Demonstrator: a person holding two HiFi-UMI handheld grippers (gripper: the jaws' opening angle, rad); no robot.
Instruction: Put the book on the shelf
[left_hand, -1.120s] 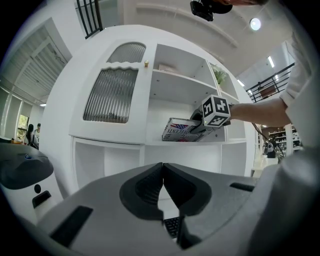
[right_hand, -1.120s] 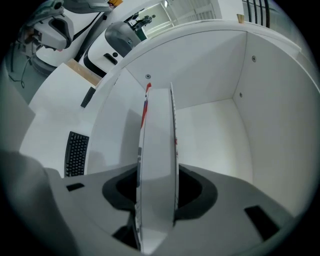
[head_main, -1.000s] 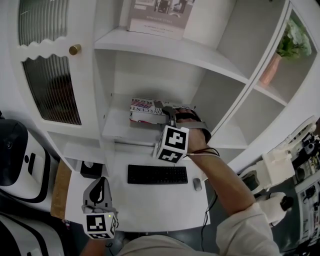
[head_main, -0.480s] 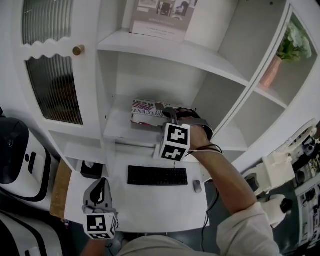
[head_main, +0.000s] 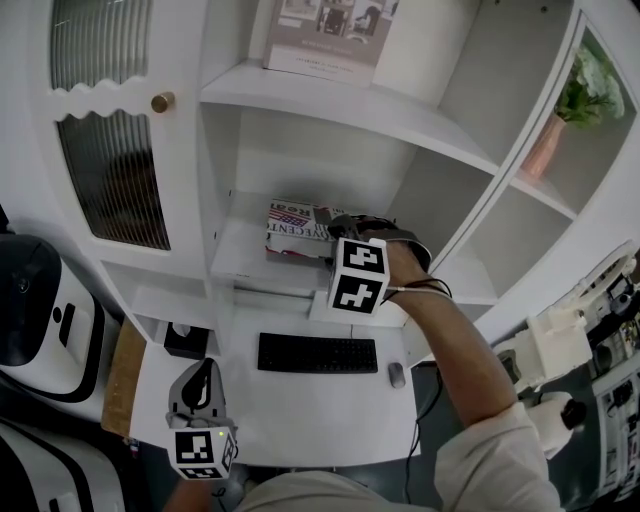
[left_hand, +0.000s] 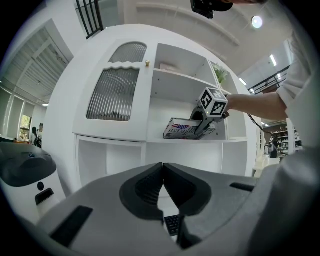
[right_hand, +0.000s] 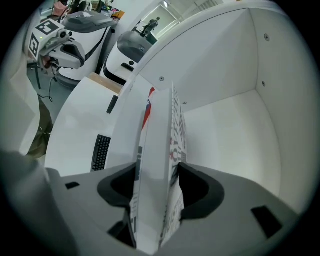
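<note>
The book, with a red, white and blue cover, lies flat on the white shelf in the middle compartment. My right gripper reaches into that compartment at the book's right end. In the right gripper view the book stands between the two jaws of the right gripper, which are opening; dark gaps show beside the pads. My left gripper hangs low over the desk, far from the shelf. Its jaws meet, shut and empty, and from there the book shows on the shelf.
A black keyboard and a mouse lie on the desk below the shelf. A framed print stands on the upper shelf, a plant in a vase in the right bay. A ribbed-glass cabinet door is at the left.
The right gripper and hand have shifted slightly right along the book, which stays flat on the shelf. The left gripper has not moved.
</note>
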